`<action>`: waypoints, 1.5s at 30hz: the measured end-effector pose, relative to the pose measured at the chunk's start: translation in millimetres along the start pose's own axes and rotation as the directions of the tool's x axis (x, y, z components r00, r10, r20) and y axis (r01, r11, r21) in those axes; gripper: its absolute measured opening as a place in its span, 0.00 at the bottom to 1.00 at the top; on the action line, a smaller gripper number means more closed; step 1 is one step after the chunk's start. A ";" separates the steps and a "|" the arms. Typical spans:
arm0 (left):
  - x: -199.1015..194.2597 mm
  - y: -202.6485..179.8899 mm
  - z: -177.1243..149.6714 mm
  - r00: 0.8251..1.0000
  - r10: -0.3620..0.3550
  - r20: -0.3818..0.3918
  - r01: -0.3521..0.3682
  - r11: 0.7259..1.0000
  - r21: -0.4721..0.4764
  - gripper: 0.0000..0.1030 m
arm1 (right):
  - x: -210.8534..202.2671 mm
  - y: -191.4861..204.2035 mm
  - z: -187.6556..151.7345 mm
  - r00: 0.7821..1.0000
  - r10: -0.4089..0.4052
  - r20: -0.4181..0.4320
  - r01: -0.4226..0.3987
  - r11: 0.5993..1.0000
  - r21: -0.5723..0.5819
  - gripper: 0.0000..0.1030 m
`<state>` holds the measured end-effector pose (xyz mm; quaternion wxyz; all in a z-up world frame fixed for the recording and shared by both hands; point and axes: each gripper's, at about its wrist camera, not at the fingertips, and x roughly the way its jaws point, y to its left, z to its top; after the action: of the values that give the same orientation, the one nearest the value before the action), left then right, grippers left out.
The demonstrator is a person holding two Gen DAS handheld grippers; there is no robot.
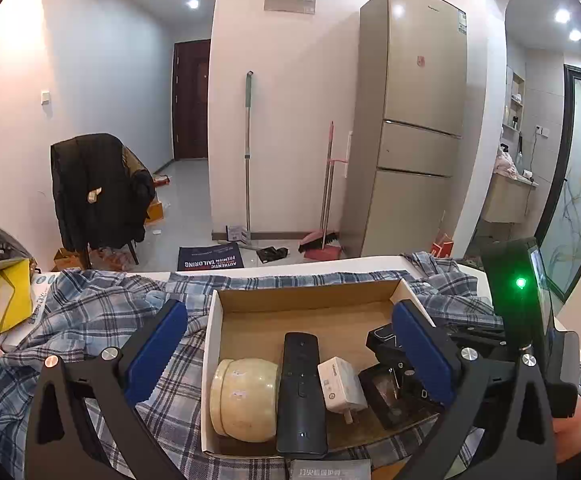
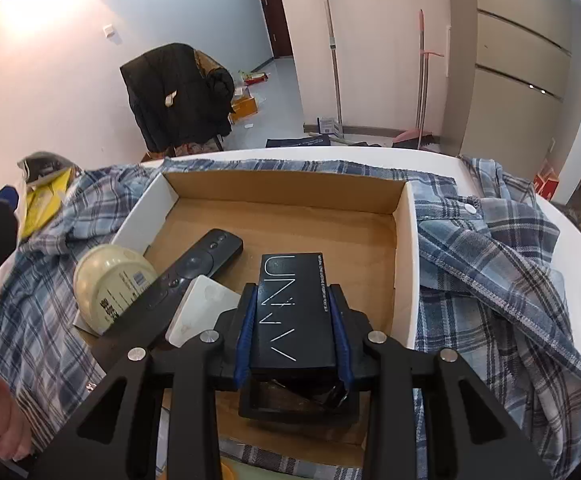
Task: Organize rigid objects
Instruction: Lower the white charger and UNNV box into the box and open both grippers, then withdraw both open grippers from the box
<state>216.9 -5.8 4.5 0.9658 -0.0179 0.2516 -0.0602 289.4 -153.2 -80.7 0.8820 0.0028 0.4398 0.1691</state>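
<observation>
Black box: your right claw grips the black box by its long sides, over the cardboard tray.
Below it: a small black open case on the tray floor.
Left of your right claw: white adapter, then remote, then cream jar.
Left claw: your left claw gapes wide, empty, above the jar and remote.
Under the tray: plaid shirt.

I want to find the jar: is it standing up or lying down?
Lying down. The cream jar rests on its side in the cardboard box, beside the remote.
</observation>
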 end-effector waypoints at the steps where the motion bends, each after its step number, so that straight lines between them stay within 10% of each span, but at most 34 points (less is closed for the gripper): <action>1: 0.3 0.9 -0.2 1.000 -0.006 0.000 0.006 1.000 -0.005 1.00 | 0.7 0.2 -0.5 1.000 0.006 -0.005 -0.006 1.000 0.002 0.31; 27: 7.2 0.4 -2.3 0.999 -0.003 -0.043 0.003 1.000 0.002 1.00 | 6.9 -4.5 -1.4 0.998 -0.030 -0.053 0.031 1.000 0.006 0.33; 29: 2.5 0.7 -0.3 0.999 -0.008 -0.033 0.008 1.000 -0.001 1.00 | -3.7 -7.6 1.8 1.000 -0.009 -0.016 0.010 0.999 0.033 0.58; 39: -64.8 -9.1 10.5 0.999 0.018 0.029 -0.020 0.997 0.075 1.00 | -111.0 -5.8 -13.7 0.986 -0.033 0.165 0.032 0.999 0.010 0.70; 45: -147.6 -19.7 -7.0 0.986 -0.089 0.138 0.082 0.995 0.052 1.00 | -154.0 6.4 -43.4 0.978 0.019 0.209 -0.018 1.000 -0.003 0.70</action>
<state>83.6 -6.9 71.1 0.9778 -0.0109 0.1805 -0.1059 168.2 -199.7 13.0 0.9217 0.0241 0.3448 0.1763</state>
